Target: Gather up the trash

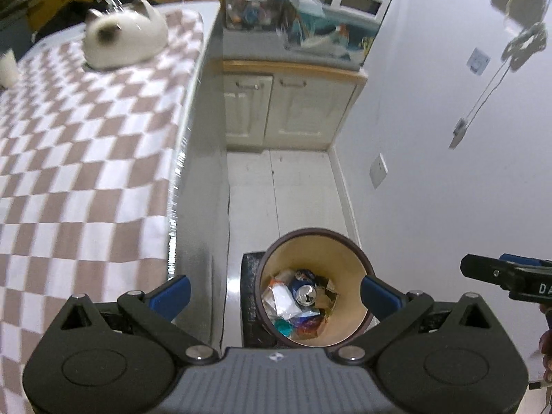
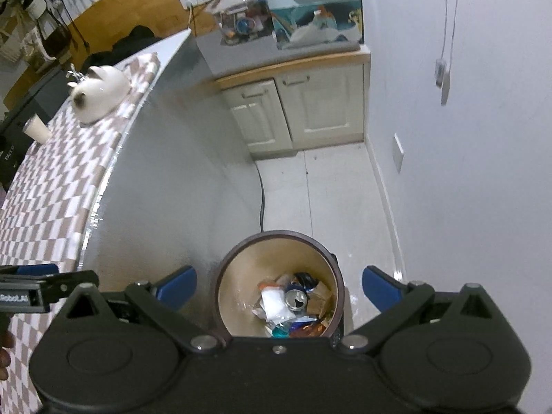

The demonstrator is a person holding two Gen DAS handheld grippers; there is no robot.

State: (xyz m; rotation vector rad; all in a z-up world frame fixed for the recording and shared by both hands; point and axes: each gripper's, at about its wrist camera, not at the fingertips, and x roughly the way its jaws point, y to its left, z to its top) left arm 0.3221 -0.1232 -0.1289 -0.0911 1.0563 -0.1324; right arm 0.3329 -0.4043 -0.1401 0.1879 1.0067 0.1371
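On the left, the checked tablecloth carried only a ceramic cat at its far end and a pale cup; no litter showed there. Right of the table, on the floor by the wall, stood the bin, holding a drinks can and wrappers. The left gripper and right gripper hung above it, both spread wide and empty, likely having dropped their loads.
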